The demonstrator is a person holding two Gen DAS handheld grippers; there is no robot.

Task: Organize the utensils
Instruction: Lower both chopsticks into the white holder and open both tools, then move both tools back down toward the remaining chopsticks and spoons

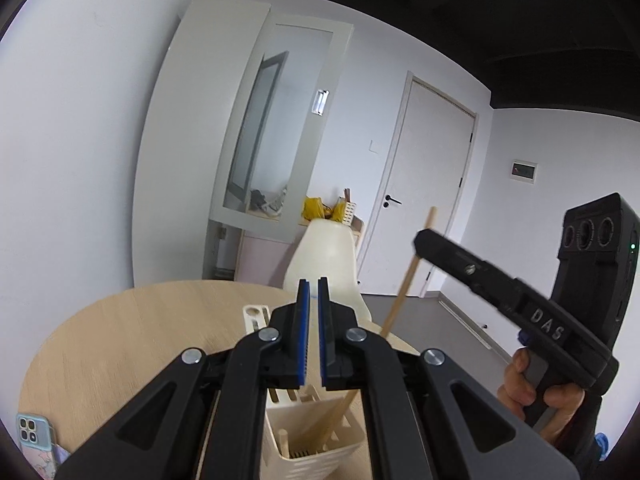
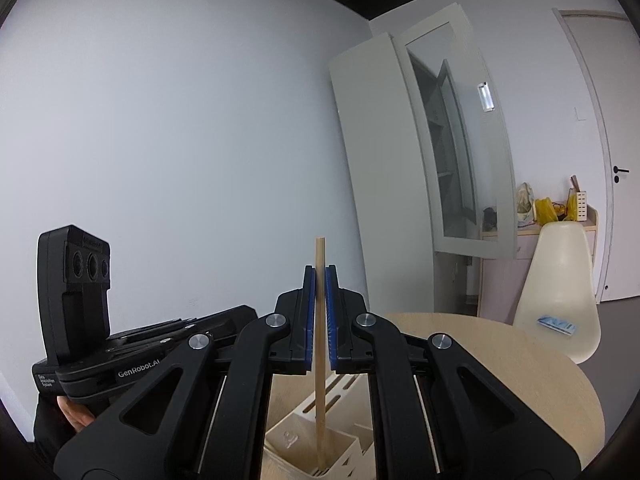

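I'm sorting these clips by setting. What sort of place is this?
Probably a small office or studio room staged for a household task, not a real kitchen. A round wooden table holds a utensil caddy; beside it stand a plastic chair, bare white walls, a door and loose panels leaning on the wall.

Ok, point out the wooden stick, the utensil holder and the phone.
wooden stick (image 2: 320, 320): right wrist view, mid-shaft between the pads.
utensil holder (image 1: 344, 454): left wrist view, front wall of the cream caddy.
phone (image 1: 34, 438): left wrist view, its back by the lenses.

Even, soft indoor light, pale walls (image 2: 180, 120) bluish, strong fisheye bending at edges, dark corner vignette, faint shadows, slight blur throughout
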